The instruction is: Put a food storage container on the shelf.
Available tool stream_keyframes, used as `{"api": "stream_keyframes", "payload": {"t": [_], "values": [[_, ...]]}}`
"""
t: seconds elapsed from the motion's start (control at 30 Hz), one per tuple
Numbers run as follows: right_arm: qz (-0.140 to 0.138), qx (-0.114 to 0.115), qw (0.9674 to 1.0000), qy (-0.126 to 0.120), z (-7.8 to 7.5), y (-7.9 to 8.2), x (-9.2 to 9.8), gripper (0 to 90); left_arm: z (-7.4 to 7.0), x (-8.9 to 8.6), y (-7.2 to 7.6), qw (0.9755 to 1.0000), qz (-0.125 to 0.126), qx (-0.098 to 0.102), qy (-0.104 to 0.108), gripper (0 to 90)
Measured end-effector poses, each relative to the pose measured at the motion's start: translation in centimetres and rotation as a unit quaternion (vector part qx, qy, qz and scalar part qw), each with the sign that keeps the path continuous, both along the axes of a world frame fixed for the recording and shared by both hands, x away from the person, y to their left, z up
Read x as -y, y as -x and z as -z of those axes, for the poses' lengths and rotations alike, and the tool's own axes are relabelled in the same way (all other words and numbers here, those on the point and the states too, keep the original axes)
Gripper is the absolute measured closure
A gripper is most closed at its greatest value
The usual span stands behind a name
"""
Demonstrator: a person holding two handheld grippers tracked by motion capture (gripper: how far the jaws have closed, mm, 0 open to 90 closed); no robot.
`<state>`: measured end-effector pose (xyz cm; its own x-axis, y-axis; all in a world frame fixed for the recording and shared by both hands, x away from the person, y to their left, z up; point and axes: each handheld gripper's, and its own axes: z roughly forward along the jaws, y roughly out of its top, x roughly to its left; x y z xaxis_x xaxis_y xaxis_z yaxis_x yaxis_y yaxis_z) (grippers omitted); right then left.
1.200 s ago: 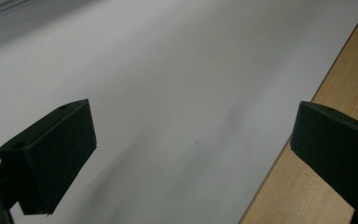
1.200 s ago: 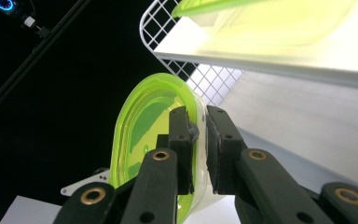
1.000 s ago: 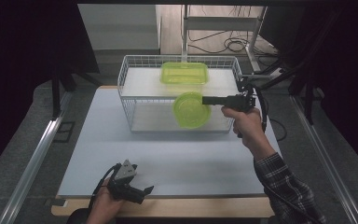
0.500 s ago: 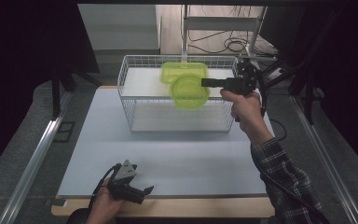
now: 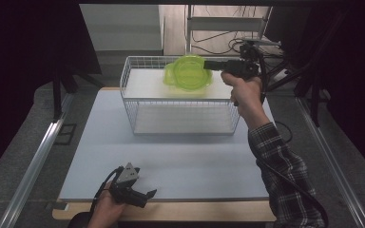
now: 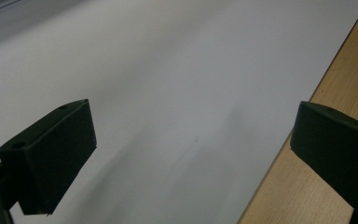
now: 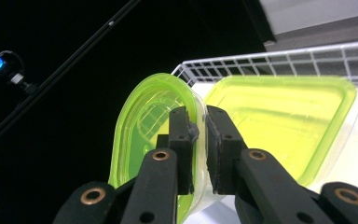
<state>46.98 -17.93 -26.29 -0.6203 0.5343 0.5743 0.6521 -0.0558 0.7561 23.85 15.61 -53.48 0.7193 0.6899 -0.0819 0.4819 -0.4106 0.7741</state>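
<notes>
Right gripper [image 7: 197, 135]: I pinch the rim of the green bowl [image 5: 188, 72], jaws pressed on its wall, because the thin edge gives the firmest hold.
Bowl: I hold it in the air above the far side of the wire basket [image 5: 128, 102], tipped on edge, probably to clear the wires.
Lid [image 7: 284, 121]: flat green lid lying in the basket, just beside the bowl.
Left gripper [image 5: 135, 192]: jaws spread and empty, resting at the near edge of the table [image 5: 100, 142], out of the way.

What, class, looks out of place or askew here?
Only the round green bowl: the right gripper pinches its rim, holding it tilted on edge above the wire basket, beside the green container. Nothing looks spilled or damaged.
</notes>
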Motion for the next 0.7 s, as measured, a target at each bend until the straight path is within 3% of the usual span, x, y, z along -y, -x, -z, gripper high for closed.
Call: {"api": "stream_keyframes", "payload": {"t": [0.23,0.7], "values": [[0.028,0.007,0.9995,0.010,-0.6,-1.5,-0.8,81.0,0.0,0.0,0.0,1.0000,0.002,0.000,-0.002,0.0],[0.063,-0.003,0.9979,0.016,0.1,-4.1,-1.8,80.7,0.1,0.1,0.0,1.0000,0.006,-0.001,-0.006,0.0]]}}
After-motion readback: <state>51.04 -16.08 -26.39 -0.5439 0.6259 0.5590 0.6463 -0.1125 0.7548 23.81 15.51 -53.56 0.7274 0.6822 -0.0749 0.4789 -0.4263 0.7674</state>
